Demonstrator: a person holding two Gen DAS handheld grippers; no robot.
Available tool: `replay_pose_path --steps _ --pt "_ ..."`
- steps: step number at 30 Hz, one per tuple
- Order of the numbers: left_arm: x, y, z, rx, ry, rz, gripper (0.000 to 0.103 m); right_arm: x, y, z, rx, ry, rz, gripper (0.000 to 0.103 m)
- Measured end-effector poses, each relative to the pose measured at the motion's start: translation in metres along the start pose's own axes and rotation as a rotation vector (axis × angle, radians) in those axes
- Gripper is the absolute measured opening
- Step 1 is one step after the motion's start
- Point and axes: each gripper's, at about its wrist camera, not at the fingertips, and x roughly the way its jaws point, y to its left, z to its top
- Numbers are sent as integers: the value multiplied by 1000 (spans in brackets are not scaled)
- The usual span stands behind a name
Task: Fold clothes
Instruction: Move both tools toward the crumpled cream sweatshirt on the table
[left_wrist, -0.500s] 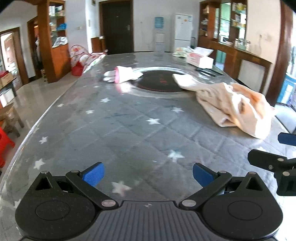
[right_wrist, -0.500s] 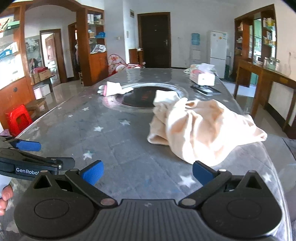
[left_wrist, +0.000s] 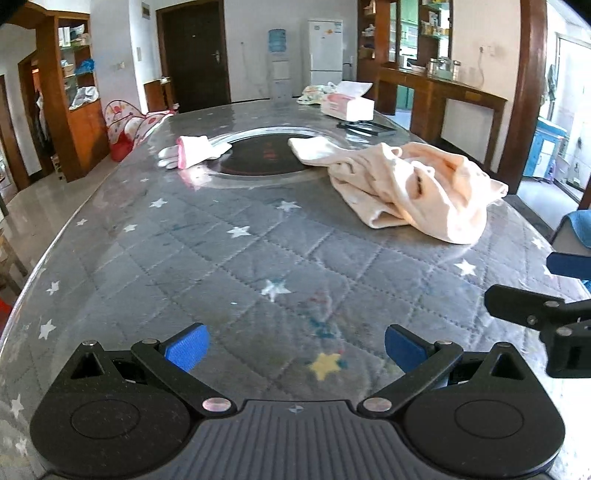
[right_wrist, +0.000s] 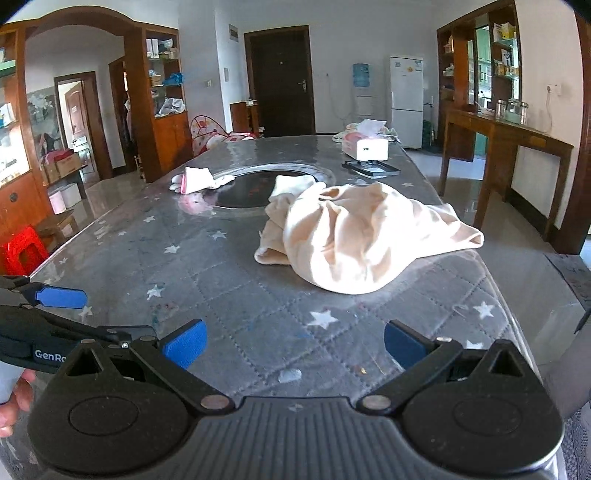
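Note:
A crumpled peach garment (left_wrist: 406, 184) lies on the grey star-patterned quilted table cover (left_wrist: 258, 258), right of centre, with one end over the round dark inset. In the right wrist view the garment (right_wrist: 362, 240) lies straight ahead, well beyond the fingers. My left gripper (left_wrist: 295, 350) hovers open over bare cover near the front edge, nothing between its blue pads. My right gripper (right_wrist: 295, 347) is also open and holds nothing, over the cover (right_wrist: 221, 295). Each gripper shows in the other's view: the right gripper (left_wrist: 517, 278) at the right edge, the left gripper (right_wrist: 88, 314) at the lower left.
A white and pink glove (left_wrist: 192, 151) lies left of the round dark inset (left_wrist: 258, 155). A tissue box (left_wrist: 347, 105) and a flat black frame (left_wrist: 365, 127) sit at the far end. The table's right edge (right_wrist: 517, 295) falls off close to the garment. A red stool (right_wrist: 22, 254) stands left.
Both views have swung slightly to the right, so the garment and glove sit further left in each picture. The garment itself has not moved. Both grippers stay open.

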Motion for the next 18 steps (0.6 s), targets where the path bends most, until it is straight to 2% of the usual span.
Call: replay_pose_path --steps 4,8,18 --pt "-8 8 -1 39 5 -65 103 -8 -4 -4 16 -1 -12 103" --pt "-16 22 -4 53 -3 -95 103 -14 -7 -7 31 1 -17 103" --pt "-21 25 -9 83 -12 -94 103 -21 -13 -11 41 14 -56 103"
